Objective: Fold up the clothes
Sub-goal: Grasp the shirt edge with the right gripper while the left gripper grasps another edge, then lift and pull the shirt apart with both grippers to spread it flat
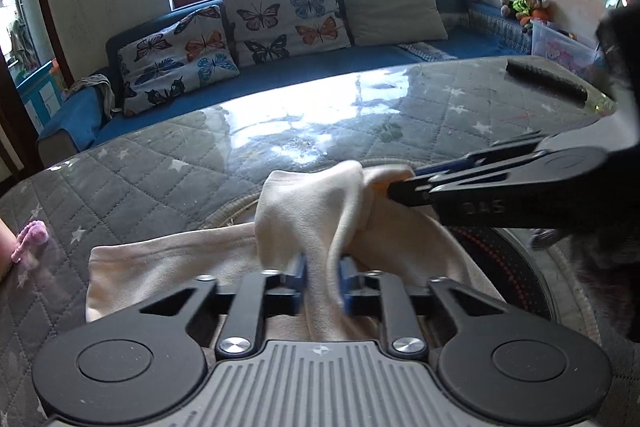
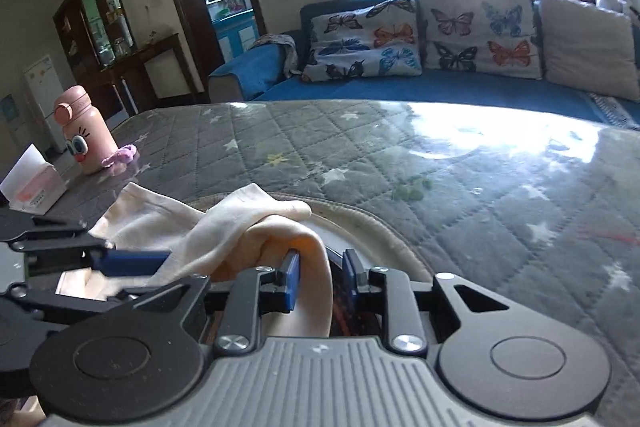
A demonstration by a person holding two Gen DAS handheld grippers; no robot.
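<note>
A cream garment (image 1: 304,211) lies bunched on the grey quilted table (image 1: 160,179). One fold of it is raised between the two grippers. My left gripper (image 1: 323,279) is shut on a ridge of this cloth, with both blue pads pressing it. In the right wrist view the left gripper (image 2: 132,255) reaches in from the left, holding the same garment (image 2: 240,215). My right gripper (image 2: 322,279) has cloth between its jaws. The cloth drapes over the left pad, and a dark gap shows beside the right pad. In the left wrist view the right gripper (image 1: 396,187) comes in from the right at the fold's peak.
A round rimmed mat (image 2: 384,239) lies under the garment. At the table's left end stand a pink bottle (image 2: 86,131), a tissue box (image 2: 32,187) and a purple hair tie (image 2: 122,155). A black bar (image 1: 546,79) lies far right. A blue sofa (image 1: 280,75) runs behind.
</note>
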